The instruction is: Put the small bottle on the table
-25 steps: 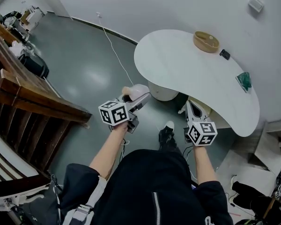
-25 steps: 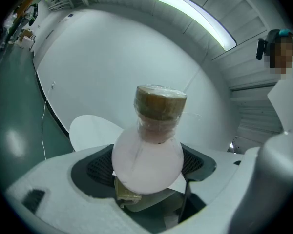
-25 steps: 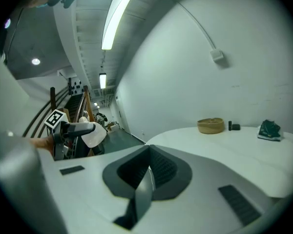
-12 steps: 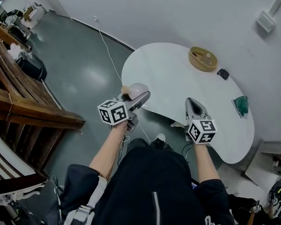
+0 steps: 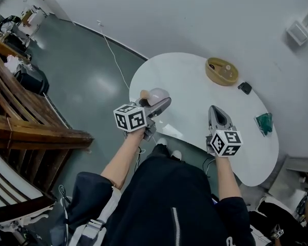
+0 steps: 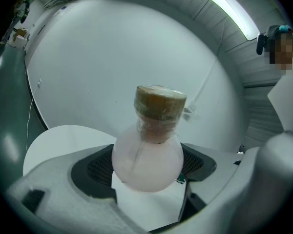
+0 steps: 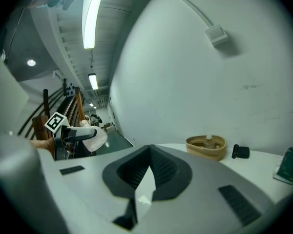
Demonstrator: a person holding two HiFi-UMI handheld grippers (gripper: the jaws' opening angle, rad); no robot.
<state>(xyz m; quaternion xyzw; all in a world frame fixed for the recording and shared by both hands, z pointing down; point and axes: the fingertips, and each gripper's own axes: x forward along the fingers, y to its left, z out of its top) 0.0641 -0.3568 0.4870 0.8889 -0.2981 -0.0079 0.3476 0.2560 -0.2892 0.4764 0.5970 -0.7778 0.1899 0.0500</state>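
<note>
1. Plainly, the small bottle [image 6: 147,156] is a round, pale pink flask with a brown cap [image 6: 159,102]. It sits upright between the jaws of the left gripper [image 6: 146,182], which are clamped on its round belly.
2. In the head view the small bottle [image 5: 157,95] is held in the air by the left gripper [image 5: 161,102] over the 9 o'clock side of the white table [image 5: 190,88], close to its edge and not resting on it.
3. At about 4 o'clock from the bottle, the right gripper [image 5: 216,110] hovers over the table's near edge. In its own view the right gripper [image 7: 147,172] has its jaws pressed together with nothing between them.
4. At about 2 o'clock from the bottle, a wooden bowl [image 5: 222,71] stands on the far side of the table. It holds a small object that is too small to identify.
5. Just beside the bowl, at its 4 o'clock, lies a small black object [image 5: 245,88]. A green item [image 5: 264,123] lies farther along at 4 o'clock, near the table's right edge.
6. Beyond the table's 10 o'clock edge, a white cable [image 5: 112,57] trails across the grey floor [image 5: 82,81].
</note>
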